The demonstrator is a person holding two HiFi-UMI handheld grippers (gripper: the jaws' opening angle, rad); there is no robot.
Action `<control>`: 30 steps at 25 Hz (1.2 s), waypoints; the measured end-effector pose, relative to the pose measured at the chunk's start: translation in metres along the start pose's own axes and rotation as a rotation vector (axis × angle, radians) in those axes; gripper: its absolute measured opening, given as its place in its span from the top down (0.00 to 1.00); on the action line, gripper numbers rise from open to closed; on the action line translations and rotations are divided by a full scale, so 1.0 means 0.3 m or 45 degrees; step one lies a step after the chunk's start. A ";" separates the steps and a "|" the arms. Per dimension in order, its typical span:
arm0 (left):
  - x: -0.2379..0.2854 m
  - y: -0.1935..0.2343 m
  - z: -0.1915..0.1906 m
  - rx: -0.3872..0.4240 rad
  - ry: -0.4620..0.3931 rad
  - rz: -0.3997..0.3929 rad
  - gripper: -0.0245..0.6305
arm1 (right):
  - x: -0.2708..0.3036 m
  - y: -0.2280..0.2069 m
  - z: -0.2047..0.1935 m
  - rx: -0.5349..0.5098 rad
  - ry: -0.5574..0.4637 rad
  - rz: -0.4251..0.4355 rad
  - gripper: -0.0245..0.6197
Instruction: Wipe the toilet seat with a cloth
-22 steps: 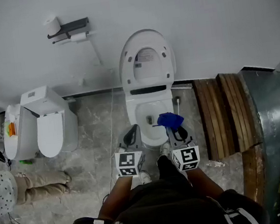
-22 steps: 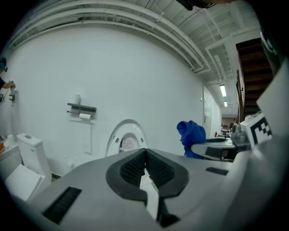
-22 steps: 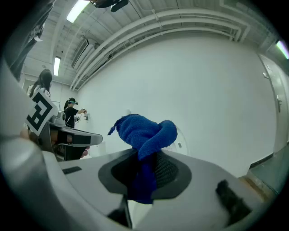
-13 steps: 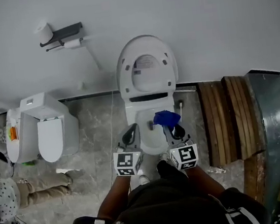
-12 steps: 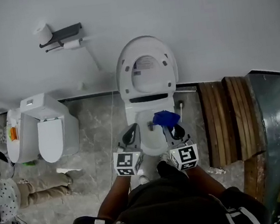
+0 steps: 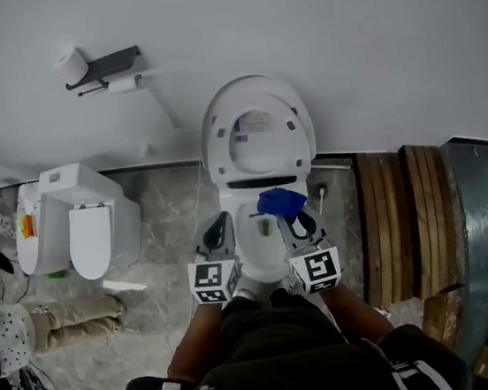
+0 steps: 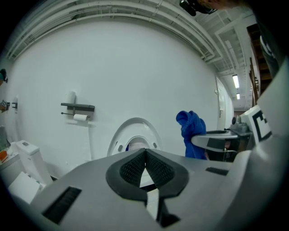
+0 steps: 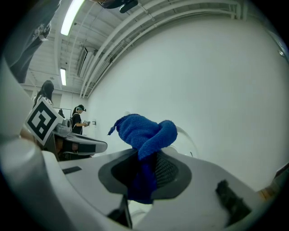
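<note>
While I looked down through the head view, both grippers were held out side by side over the toilet (image 6: 268,231), whose lid (image 6: 257,134) stood raised against the wall. The seat seemed to be up with it, though I could not be sure. The right gripper (image 6: 292,217) carried the blue cloth (image 6: 280,201) bunched at its tip, above the bowl's rear edge near the hinge. I judged it was kept off the porcelain because wiping had not begun. The left gripper (image 6: 220,223) hung over the bowl's left rim, apparently just keeping clear.

Through the left gripper view, its fingers (image 7: 135,168) met with nothing between them. Beyond them rose the lid (image 7: 118,140), with the cloth (image 7: 192,133) hanging from the right gripper (image 7: 216,140) beside it.

Through the right gripper view, its pads (image 8: 166,170) were clamped on the cloth's (image 8: 144,135) lower fold, so most of the fabric flopped forward past the tips. I reckoned that loose bundle was left free to serve as the wiping face.
</note>
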State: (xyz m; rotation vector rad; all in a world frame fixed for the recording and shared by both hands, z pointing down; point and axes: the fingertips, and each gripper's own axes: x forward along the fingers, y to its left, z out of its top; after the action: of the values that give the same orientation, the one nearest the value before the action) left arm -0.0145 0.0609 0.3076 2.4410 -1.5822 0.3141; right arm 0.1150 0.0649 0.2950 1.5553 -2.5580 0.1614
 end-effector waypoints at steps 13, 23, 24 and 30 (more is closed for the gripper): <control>0.212 0.119 0.081 0.031 -0.007 -0.072 0.95 | 0.261 -0.183 0.027 -0.015 0.004 -0.144 0.84; 0.372 0.240 0.059 0.003 0.041 -0.125 0.95 | 0.549 -0.223 0.009 -0.066 0.091 -0.177 0.84; 0.383 0.251 0.055 -0.003 0.046 -0.124 0.95 | 0.576 -0.230 0.008 -0.065 0.096 -0.180 0.84; 0.413 0.308 0.035 -0.018 0.058 -0.117 0.95 | 0.740 -0.264 -0.024 -0.063 0.145 -0.199 0.84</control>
State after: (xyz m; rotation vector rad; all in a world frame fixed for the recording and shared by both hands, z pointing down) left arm -0.0490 -0.0866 0.3398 2.4682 -1.4445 0.3386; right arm 0.0849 -0.1639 0.3429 1.6685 -2.3257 0.1625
